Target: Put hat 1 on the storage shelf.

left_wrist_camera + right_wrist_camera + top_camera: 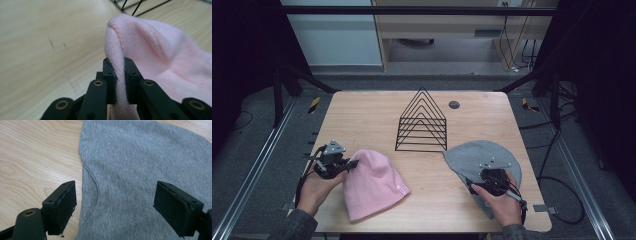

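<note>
A: In the high view, what is on the wooden table (377, 117)?

B: A pink beanie (374, 185) lies near the left side and a grey beanie (472, 155) near the right side. Between them, farther away, stands a black wire rack (422, 122). The left gripper (352, 164) touches the left edge of the pink beanie. The right gripper (470, 184) is over the near part of the grey beanie.

A: And the left gripper view?

B: The jaws are pressed together on a fold of the pink beanie (160, 62), and this fold is lifted a little above the table (45, 42). A corner of the wire rack (136, 6) is at the far edge.

A: The right gripper view?

B: The jaws stand wide apart, holding nothing. Below them is the grey beanie (140, 162), flat on the table (35, 157), with its curved edge near one jaw.
</note>
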Motion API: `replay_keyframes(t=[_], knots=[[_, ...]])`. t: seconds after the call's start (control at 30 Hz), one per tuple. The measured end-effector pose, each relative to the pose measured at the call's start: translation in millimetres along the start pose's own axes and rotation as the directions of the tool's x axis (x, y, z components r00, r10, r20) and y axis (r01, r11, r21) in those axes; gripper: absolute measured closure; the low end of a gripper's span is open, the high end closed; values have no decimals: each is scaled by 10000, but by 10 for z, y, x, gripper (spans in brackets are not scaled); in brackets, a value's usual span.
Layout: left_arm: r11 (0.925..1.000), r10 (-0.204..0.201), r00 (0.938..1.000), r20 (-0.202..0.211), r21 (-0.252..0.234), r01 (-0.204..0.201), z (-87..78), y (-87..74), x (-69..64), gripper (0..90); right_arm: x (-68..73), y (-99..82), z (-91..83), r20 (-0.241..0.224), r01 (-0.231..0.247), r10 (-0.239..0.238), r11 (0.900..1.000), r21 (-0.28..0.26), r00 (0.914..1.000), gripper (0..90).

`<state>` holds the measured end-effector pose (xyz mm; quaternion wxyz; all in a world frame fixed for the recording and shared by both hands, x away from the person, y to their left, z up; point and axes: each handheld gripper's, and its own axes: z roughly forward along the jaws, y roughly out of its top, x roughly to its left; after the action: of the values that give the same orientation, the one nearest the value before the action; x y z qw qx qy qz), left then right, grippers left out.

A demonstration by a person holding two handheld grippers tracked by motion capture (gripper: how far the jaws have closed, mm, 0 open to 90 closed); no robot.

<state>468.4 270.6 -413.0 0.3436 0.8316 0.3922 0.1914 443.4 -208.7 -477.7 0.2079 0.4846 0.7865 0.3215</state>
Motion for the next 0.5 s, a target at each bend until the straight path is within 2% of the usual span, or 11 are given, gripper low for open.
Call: replay_keyframes(t=[0.07,0.17,0.27,0.37,0.4,0.43,0.5], knots=[[9984,488,9988,-75,-287,-490,-124,96,-89,815,-1,0,-5,4,6,-6,10000,-45,10000,183],[9930,1004,9949,-119,-606,-1009,-287,229,-170,816,-4,-2,-7,20,20,-20,10000,-50,10000,195],[9853,1349,9908,-118,-1039,-1354,-462,394,-210,816,19,-2,-19,-54,82,-83,9999,-59,10000,200],[9817,1532,9881,-159,-1118,-1540,-522,472,-221,816,51,10,-41,-126,179,-182,9996,-215,9998,207],[9767,1723,9848,-224,-1259,-1738,-561,534,-222,816,51,10,-41,-126,179,-182,9996,-215,9998,207],[9722,1871,9821,-222,-1388,-1883,-618,634,-224,816,87,40,-72,-300,226,-239,9988,-438,9993,217],[9694,1983,9799,-222,-1429,-1994,-644,688,-220,816,144,122,-130,-434,390,-429,9955,-869,9981,234]])
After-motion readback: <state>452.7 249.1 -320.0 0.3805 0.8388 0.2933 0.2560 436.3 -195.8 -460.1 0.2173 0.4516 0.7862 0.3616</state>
